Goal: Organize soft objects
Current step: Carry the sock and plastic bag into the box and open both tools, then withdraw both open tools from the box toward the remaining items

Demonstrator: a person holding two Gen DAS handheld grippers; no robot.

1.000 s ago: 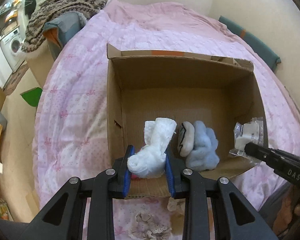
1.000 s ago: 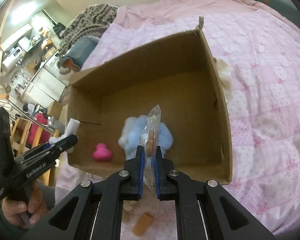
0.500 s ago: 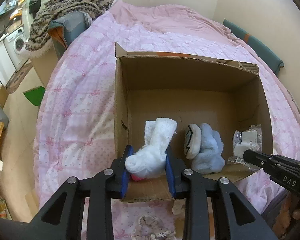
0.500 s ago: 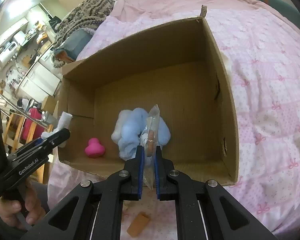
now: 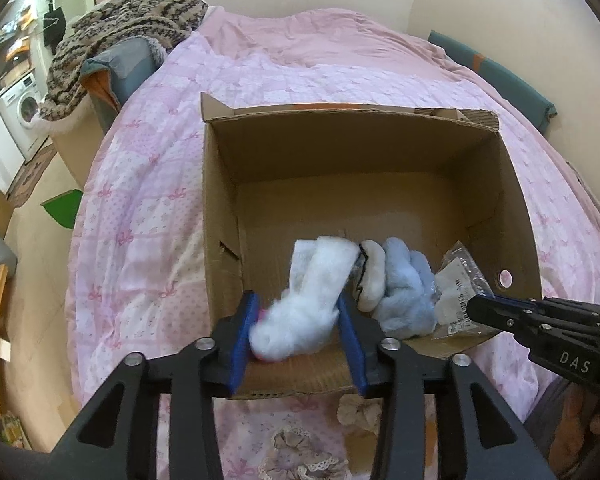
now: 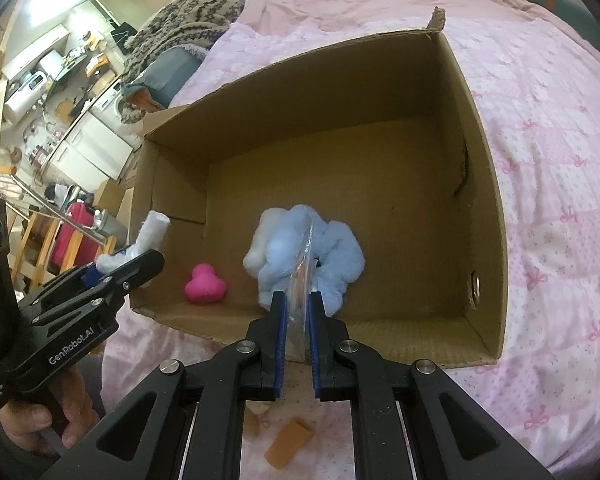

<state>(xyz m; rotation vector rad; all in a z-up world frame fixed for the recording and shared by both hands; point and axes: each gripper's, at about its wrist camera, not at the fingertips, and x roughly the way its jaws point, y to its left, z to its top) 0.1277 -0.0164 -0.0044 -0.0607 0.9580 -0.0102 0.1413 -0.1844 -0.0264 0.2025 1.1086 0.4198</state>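
Left tongs (image 5: 296, 332) opening around white sock (image 5: 300, 312)

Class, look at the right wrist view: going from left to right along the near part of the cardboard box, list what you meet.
left gripper with the white sock between its opening jaws → pink toy → light blue plush → right gripper shut on the clear packet → box's right wall

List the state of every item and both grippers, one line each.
cardboard box: open, on the bed.
white sock: between the opening jaws of the left gripper.
plastic packet: clamped in the right gripper.
blue plush: lying inside the box.
pink toy: lying inside the box.
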